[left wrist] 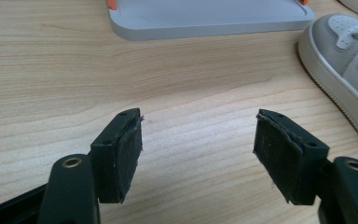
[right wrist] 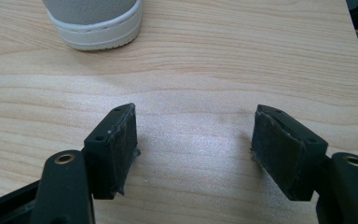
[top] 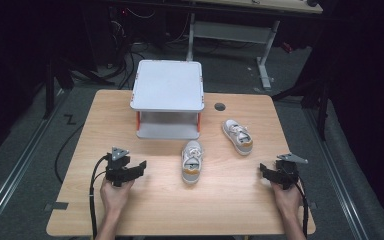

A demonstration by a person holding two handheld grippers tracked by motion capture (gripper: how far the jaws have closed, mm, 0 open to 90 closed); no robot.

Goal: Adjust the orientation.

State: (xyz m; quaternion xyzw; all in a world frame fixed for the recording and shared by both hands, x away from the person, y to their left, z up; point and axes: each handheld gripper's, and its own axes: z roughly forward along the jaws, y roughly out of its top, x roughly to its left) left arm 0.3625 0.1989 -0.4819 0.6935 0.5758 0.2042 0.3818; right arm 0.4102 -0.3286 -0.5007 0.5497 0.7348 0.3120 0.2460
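At the wooden surface [top: 145, 210], I hold both grippers low and empty, two small sneakers lying between them below a grey two-tier rack [top: 168, 100]. The left gripper [top: 139, 166] has its fingers [left wrist: 121, 156] spread wide with bare wood between them; the right gripper [top: 263, 169] likewise stands wide open on nothing.

The near sneaker [top: 192, 161] lies mid-surface, its long axis running away from me toward the rack. It sits to the right of my left fingers, a little closer to them than to the right gripper; in the left gripper view its grey-and-white side and sole [left wrist: 342, 65] run along the right edge, ahead and to the side of the right-hand finger. So I judge that a reach by the left hand would have to swing rightward and meet the shoe across its width.

The second sneaker [top: 238, 136] rests farther back, angled, nearer the right hand. The right gripper view shows a white-soled end of a shoe [right wrist: 95, 21] cut off at the top; which shoe it is I cannot say for sure, probably the near one.
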